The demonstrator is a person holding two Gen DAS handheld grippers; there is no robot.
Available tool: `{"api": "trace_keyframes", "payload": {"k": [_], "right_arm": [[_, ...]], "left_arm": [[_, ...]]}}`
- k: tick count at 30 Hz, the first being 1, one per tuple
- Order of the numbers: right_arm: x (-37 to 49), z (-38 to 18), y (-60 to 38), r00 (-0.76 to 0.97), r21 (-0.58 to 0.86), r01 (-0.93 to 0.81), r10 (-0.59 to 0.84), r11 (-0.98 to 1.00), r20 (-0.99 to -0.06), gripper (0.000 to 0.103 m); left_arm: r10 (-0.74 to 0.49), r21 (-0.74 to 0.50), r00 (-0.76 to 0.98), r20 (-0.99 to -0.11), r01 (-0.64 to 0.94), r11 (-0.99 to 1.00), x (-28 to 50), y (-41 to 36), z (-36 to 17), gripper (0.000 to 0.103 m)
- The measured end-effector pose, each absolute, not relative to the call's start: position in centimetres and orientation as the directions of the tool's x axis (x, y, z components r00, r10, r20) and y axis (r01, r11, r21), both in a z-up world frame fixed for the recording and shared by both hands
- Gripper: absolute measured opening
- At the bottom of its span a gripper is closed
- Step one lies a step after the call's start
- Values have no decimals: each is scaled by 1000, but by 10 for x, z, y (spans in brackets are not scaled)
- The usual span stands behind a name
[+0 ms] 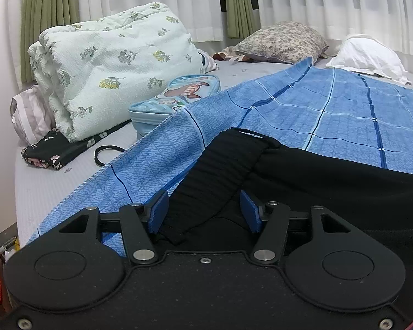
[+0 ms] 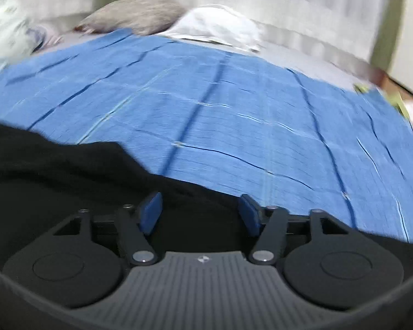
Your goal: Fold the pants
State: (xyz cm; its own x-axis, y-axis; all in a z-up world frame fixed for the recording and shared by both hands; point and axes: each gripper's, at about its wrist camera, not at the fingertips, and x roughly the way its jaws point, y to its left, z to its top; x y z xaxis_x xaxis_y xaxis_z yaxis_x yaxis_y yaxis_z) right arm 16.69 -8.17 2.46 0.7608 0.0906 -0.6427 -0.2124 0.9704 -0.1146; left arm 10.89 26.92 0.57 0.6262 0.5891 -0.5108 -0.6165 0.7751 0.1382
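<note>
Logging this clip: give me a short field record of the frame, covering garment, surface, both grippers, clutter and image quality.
garment: black pants, ribbed waistband toward the left gripper
surface: blue checked cloth spread over the bed
left gripper: open, waistband lying between its fingers, not clamped
right gripper: open, over black fabric at the pants' edge
clutter: floral quilt, cartoon pouch, two pillows, black hair tie
image quality: left view sharp, right view motion-blurred

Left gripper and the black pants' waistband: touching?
Cannot tell. In the left wrist view the left gripper is open, the waistband lying between its blue pads, but neither contact nor gap shows plainly.
</note>
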Motion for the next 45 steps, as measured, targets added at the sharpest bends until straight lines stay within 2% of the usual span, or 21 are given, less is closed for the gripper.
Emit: {"api": "trace_keyframes", "payload": {"k": [4,12,13,16,19,25,28,36,40,45], "right_arm": [[150,35,-93,765,-70,-235,140,969,-629,76],[76,28,-68,645,-1,-528,401,849,-651,80],[65,22,-62,623,-12,-559,410,829,-666,81],[33,15,-56,653,-67,-582,417,810,-632,82],[25,16,-63,632,6,-572,446,820,-634,83],[7,15,-68,605,13,-610,477,792,-637,82],[-3,14,-74,601,26,-613,488,790,-633,83],[-24,17,-81,596,35,-642,527,766,-606,87],[-24,23,-111,663,86,-566,515,820,-543,86],[-9,20,-182,775,123,-311,327,942,-541,85]], "left_arm": [[593,144,624,-509,-617,773,109,269,6,57],[602,152,618,-506,-623,767,109,269,7,59],[603,152,617,-506,-624,767,109,269,7,60],[605,152,615,-506,-627,764,109,270,7,61],[600,144,617,-509,-626,766,109,271,8,63],[551,90,630,-548,-610,787,101,270,21,67],[527,102,661,-534,-569,816,89,253,28,71],[349,39,767,-538,-390,920,54,179,37,71],[307,82,806,-506,-310,947,40,139,32,74],[328,150,783,-528,-293,944,34,121,11,75]]}}
